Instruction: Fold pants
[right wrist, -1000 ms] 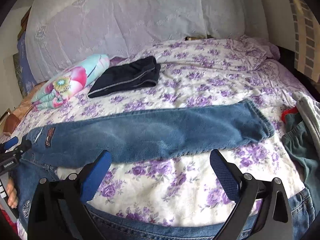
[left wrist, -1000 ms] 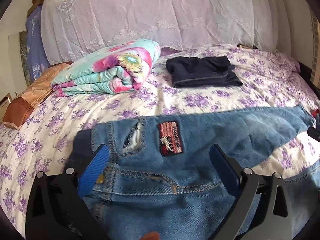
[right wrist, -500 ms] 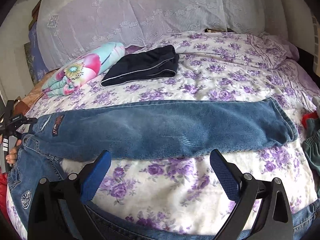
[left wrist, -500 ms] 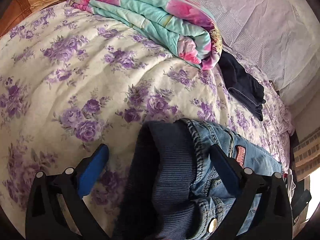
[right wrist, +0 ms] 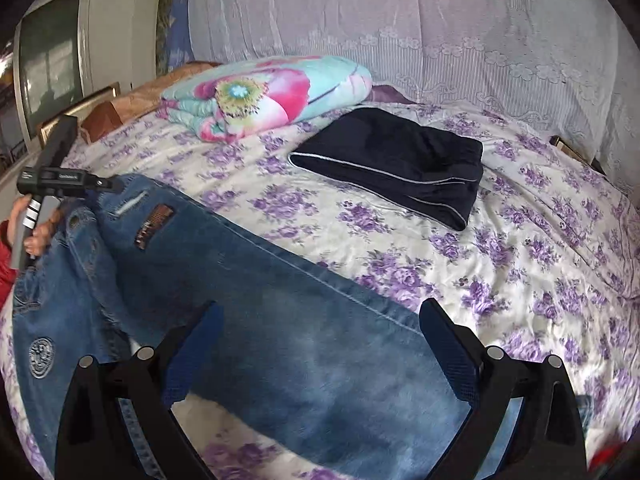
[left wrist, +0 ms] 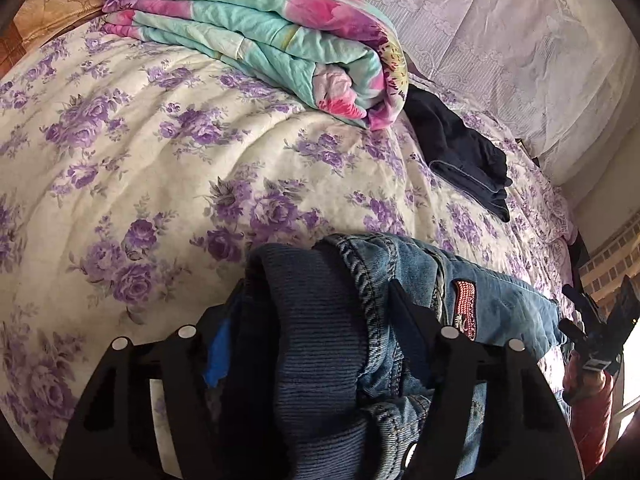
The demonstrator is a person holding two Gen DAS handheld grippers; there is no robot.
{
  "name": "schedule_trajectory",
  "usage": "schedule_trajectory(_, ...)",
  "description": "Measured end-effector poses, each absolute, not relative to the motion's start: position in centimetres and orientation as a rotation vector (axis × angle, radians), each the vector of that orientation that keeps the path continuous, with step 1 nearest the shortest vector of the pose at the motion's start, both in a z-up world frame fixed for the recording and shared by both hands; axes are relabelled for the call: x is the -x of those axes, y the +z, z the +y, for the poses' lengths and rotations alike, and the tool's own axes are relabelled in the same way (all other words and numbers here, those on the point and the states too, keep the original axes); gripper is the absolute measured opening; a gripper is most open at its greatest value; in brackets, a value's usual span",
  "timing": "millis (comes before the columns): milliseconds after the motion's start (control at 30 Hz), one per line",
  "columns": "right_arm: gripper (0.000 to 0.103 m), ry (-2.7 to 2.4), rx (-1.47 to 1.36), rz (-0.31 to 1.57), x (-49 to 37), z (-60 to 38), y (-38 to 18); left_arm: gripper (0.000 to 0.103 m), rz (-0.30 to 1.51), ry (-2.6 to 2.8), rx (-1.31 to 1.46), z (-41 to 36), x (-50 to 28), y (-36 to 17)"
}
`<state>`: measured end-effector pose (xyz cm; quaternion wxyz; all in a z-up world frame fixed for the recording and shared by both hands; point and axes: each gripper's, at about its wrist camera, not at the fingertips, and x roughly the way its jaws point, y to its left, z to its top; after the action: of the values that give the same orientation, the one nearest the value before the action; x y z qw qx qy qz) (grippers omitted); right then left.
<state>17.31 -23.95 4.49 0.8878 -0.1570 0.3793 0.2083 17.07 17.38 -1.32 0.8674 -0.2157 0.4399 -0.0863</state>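
Note:
Blue jeans (right wrist: 280, 300) lie spread on the flowered bedspread (right wrist: 520, 260), waist at the left in the right wrist view. My left gripper (left wrist: 316, 336) sits at the waist end with its jaws closing. The dark ribbed waistband (left wrist: 320, 380) and bunched denim fill the gap, and both fingers touch the cloth. From the right wrist view the left gripper (right wrist: 60, 184) shows in a hand at the waist. My right gripper (right wrist: 320, 344) hangs open over the upper leg, nothing held. It also appears at the right edge as the right gripper (left wrist: 592, 332).
A folded floral quilt (right wrist: 272, 92) and a folded navy garment (right wrist: 400, 160) lie farther back on the bed. Lace-covered pillows (right wrist: 400, 20) line the far side. An orange-brown cushion (left wrist: 60, 4) sits at the left corner. Bare bedspread (left wrist: 120, 160) stretches left of the waistband.
The left jaws have narrowed onto the waistband after swinging round to the waist end. The right gripper has slid left along the leg toward the waist and rolled.

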Motion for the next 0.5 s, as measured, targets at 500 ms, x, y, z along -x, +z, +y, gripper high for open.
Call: schedule_trajectory(500, 0.080, 0.566, 0.343, 0.965, -25.1, -24.4, -2.5, 0.063, 0.920, -0.214, 0.497, 18.1, -17.3, -1.8)
